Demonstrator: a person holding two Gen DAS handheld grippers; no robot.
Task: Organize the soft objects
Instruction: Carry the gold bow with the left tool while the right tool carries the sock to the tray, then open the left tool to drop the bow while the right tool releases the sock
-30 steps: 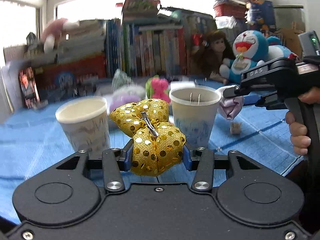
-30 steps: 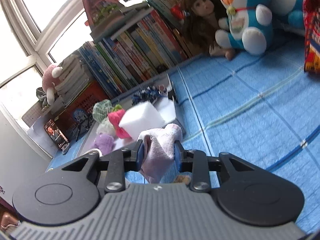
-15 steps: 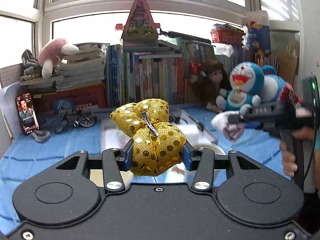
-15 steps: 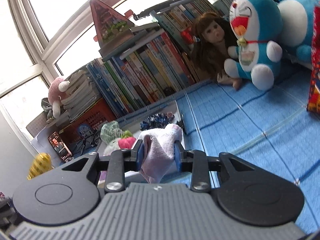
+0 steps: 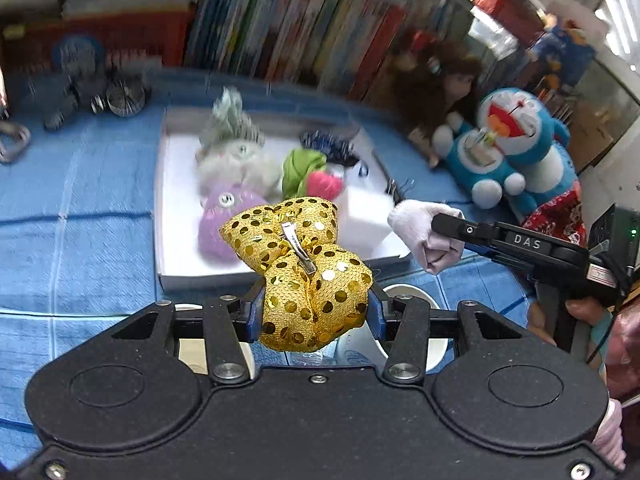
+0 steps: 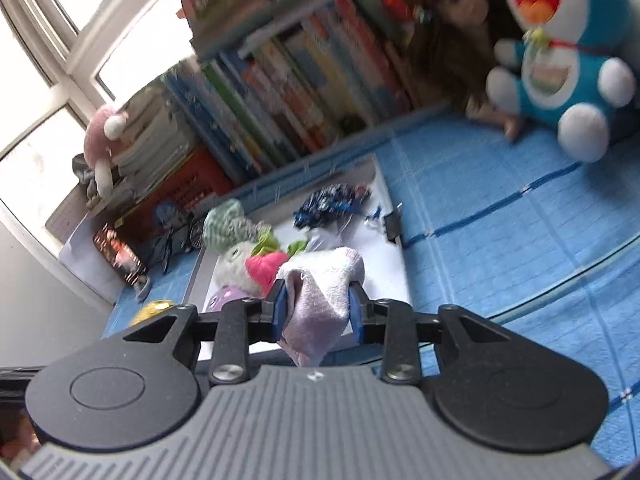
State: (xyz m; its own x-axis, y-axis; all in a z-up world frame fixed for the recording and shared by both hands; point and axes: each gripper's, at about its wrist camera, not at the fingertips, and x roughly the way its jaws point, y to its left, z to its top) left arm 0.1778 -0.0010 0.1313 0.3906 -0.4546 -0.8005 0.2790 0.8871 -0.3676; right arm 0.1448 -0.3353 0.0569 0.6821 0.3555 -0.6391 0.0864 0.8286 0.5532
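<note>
Evidently bound for the white tray (image 5: 168, 216), the left gripper (image 5: 316, 312) clamps the gold sequined bow (image 5: 308, 276) while the right gripper (image 6: 316, 312) pinches a pale sock (image 6: 316, 304).

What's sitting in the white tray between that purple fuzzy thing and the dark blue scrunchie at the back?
In the left wrist view, between the purple plush and the dark blue scrunchie lie a green cloth piece and a pink one, inside the white tray.

Daylight pours from the window (image 6: 60, 52), blown out to white in the right wrist view; the books (image 5: 304, 28) and doll (image 6: 452, 20) smear with motion blur; fisheye bends the blue surface (image 6: 500, 220) at the edges; the gold sequin bow (image 5: 304, 264) stays sharp and glints.
</note>
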